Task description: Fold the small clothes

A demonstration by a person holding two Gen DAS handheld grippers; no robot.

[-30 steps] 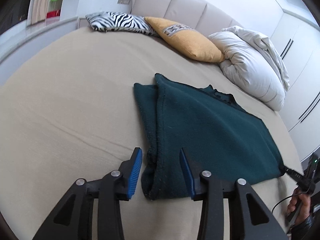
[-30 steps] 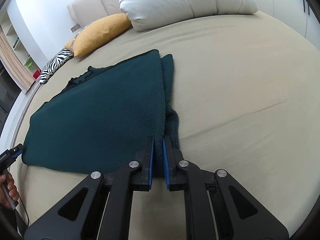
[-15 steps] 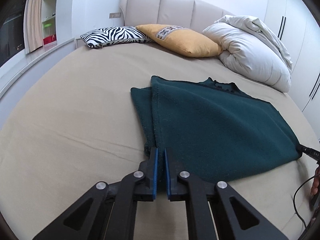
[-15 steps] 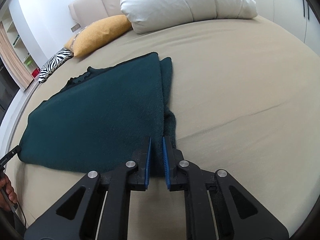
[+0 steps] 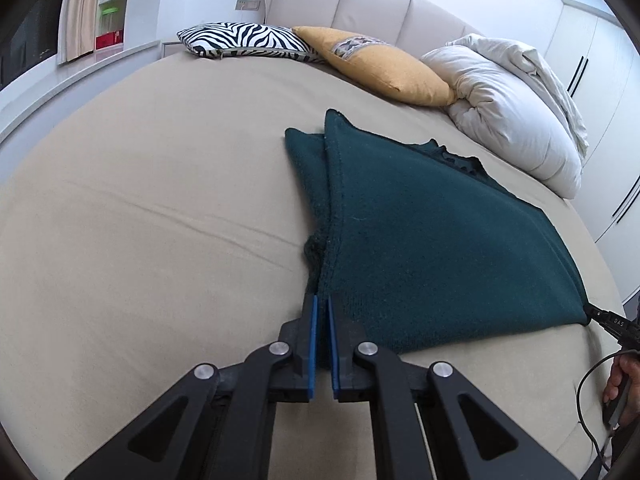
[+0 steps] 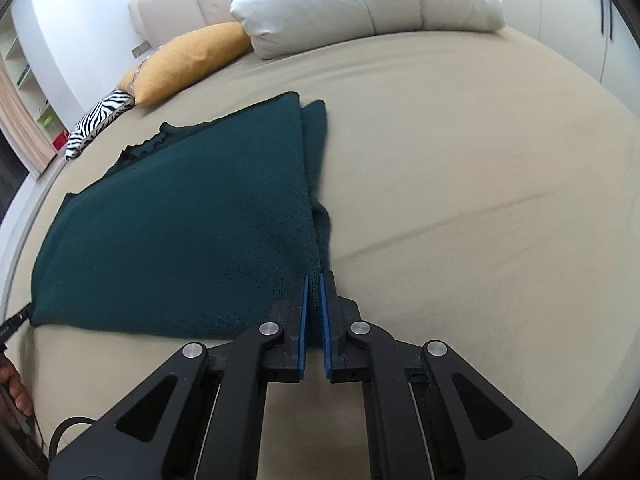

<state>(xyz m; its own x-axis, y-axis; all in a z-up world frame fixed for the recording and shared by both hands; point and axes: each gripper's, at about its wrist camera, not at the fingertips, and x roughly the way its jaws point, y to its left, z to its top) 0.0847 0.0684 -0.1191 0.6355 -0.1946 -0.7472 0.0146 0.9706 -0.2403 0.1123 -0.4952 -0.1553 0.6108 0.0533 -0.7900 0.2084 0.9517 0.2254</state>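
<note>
green garment [image 5: 432,240] on bed [image 5: 160,200], pillows [image 5: 380,68] beyond

In the left wrist view, bare beige bed [image 5: 140,208] fills the left half of the frame, giving open passage there. The dark green garment [image 5: 420,240] covers the centre and right. Across the top, the zebra cushion [image 5: 244,40], mustard cushion [image 5: 380,68] and white duvet [image 5: 512,108] block the way. In the right wrist view, the right half of the frame is open sheet.
</note>
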